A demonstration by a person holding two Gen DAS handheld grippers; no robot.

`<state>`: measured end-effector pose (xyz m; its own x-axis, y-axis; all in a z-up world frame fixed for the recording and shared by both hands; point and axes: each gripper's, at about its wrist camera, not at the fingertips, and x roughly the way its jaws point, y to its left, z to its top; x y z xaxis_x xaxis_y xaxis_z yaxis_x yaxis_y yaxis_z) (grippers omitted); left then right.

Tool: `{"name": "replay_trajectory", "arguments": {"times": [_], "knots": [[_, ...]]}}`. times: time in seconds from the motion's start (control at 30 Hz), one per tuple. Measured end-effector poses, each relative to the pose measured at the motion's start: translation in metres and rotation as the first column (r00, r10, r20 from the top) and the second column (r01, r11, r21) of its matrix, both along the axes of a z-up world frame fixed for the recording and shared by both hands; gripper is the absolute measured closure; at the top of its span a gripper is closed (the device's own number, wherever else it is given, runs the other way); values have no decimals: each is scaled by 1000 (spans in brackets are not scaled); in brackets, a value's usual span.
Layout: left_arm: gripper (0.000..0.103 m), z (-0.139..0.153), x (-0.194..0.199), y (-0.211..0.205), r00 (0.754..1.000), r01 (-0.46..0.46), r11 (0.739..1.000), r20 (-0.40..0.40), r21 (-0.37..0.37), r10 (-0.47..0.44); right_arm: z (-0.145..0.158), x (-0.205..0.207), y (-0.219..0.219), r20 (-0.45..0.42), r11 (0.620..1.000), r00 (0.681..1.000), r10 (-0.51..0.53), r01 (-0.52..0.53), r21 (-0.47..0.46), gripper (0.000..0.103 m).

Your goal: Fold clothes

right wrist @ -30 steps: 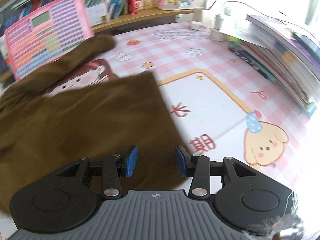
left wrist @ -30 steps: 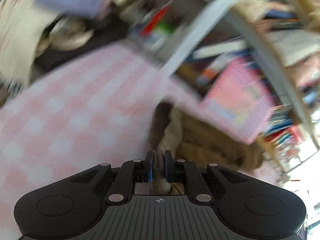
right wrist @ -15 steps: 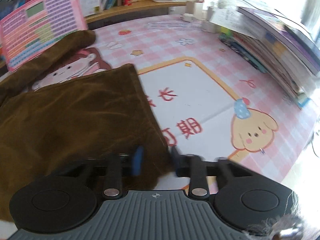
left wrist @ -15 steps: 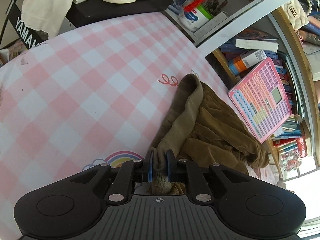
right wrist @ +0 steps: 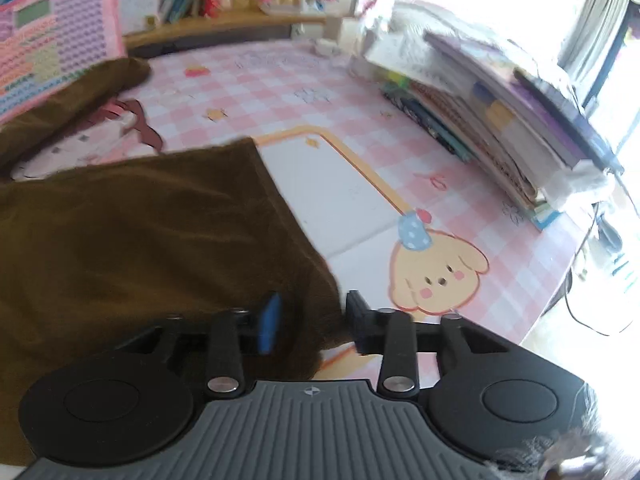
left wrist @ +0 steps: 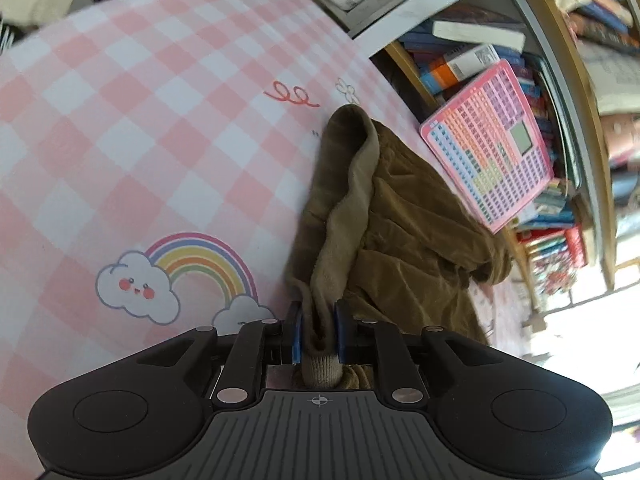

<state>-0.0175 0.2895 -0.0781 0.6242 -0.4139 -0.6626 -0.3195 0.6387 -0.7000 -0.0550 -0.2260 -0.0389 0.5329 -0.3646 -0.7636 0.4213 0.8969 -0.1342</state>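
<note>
Left wrist view: left gripper (left wrist: 317,334) is clamped on the ribbed cuff of the brown garment (left wrist: 404,236), which trails away bunched over the pink checked mat (left wrist: 132,112) toward a pink keyboard toy (left wrist: 490,144) by the shelf. Right wrist view: right gripper (right wrist: 312,322) has its jaws opening, pads apart, with a corner of the garment's flat panel (right wrist: 152,232) lying between them on the mat (right wrist: 328,88); picture blurred, book stack (right wrist: 496,112) to the right.
</note>
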Motion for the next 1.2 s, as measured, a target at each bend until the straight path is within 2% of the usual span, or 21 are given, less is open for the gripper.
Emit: {"name": "replay_trajectory", "arguments": {"times": [0.07, 0.13, 0.17, 0.2, 0.23, 0.27, 0.3, 0.37, 0.43, 0.47, 0.53, 0.6, 0.67, 0.73, 0.87, 0.93, 1.1, 1.2], "knots": [[92, 0, 3, -1, 1000, 14, 1000, 0, -19, -14, 2, -1, 17, 20, 999, 999, 42, -42, -12, 67], [93, 10, 4, -6, 999, 39, 998, 27, 46, -40, 4, -1, 32, 33, 996, 996, 87, -87, -4, 66], [94, 23, 1, -13, 995, 55, 990, 76, 127, -65, 4, -1, 38, 36, 994, 993, 109, -109, 4, 66], [94, 39, -4, -21, 985, 68, 971, 140, 230, -102, 4, -1, 44, 35, 992, 991, 126, -127, 10, 66], [94, 57, -11, -33, 963, 81, 933, 215, 349, -164, 3, -1, 47, 31, 991, 990, 136, -136, 13, 66], [93, 70, -18, -43, 938, 88, 896, 267, 436, -222, 2, -1, 51, 27, 989, 989, 145, -146, 16, 66], [93, 76, -22, -48, 928, 90, 880, 280, 467, -244, 2, -1, 54, 24, 988, 988, 153, -153, 21, 66], [93, 63, -16, -43, 957, 113, 891, 193, 440, -217, 1, -2, 56, 21, 988, 988, 155, -155, 23, 66], [93, 35, -6, -32, 986, 130, 915, 51, 382, -161, -1, -2, 56, 21, 988, 988, 152, -153, 23, 66], [88, 26, -5, -27, 990, 121, 926, 22, 357, -138, -1, -2, 57, 21, 988, 988, 151, -152, 25, 66], [86, 18, -6, -19, 994, 97, 944, 16, 315, -107, -1, -3, 58, 18, 987, 988, 156, -157, 24, 66], [84, 18, -6, -17, 994, 97, 946, 16, 308, -107, -1, -4, 58, 15, 987, 987, 159, -159, 22, 66], [76, 22, -6, -18, 994, 92, 943, 20, 319, -104, 0, -5, 57, 16, 987, 988, 156, -156, 25, 66], [73, 30, -10, -18, 996, 59, 940, 39, 335, -77, 4, -6, 56, 25, 987, 988, 155, -155, 32, 66], [57, 50, -16, -12, 993, -40, 932, 118, 360, -3, 18, -9, 52, 62, 986, 986, 152, -156, 59, 65], [55, 62, -17, -12, 985, -70, 926, 171, 370, 6, 24, -9, 50, 81, 983, 984, 158, -165, 78, 65], [52, 84, -16, -42, 959, -63, 912, 278, 404, -57, 39, -6, 48, 129, 970, 974, 188, -205, 129, 60], [45, 83, -18, -73, 949, -23, 902, 292, 430, -115, 44, 2, 43, 160, 957, 963, 219, -244, 157, 59]]}}
